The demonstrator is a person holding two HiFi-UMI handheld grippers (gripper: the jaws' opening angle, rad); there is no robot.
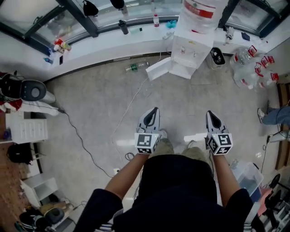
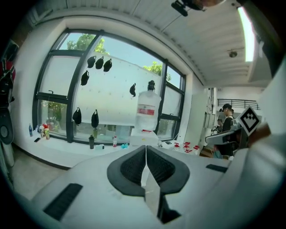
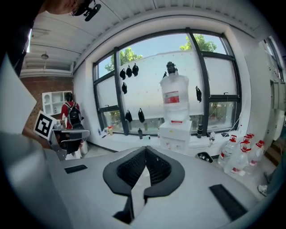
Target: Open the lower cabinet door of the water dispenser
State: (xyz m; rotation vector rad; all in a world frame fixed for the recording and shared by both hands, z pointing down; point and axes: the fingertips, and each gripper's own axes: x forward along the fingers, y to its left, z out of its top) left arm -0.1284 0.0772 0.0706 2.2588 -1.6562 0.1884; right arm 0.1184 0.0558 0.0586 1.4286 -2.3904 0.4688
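The white water dispenser (image 1: 192, 43) stands against the window ledge at the far side, with a big bottle (image 1: 201, 11) on top. At its foot a white panel (image 1: 159, 69) juts out to the left; it looks like the lower cabinet door swung open. My left gripper (image 1: 155, 110) and right gripper (image 1: 210, 113) hang side by side in the air, far short of the dispenser, both shut and empty. In the left gripper view the dispenser (image 2: 144, 136) rises just beyond the closed jaws of the left gripper (image 2: 145, 147). In the right gripper view the right gripper (image 3: 145, 150) hides the lower part of the dispenser (image 3: 175, 134).
Several spare water bottles (image 1: 253, 63) lie right of the dispenser, beside a small black bin (image 1: 217, 56). A green bottle (image 1: 136, 67) and a long cable (image 1: 131, 104) lie on the floor. White drawers (image 1: 27, 129) stand at the left. A person's legs (image 1: 274, 115) show at the right.
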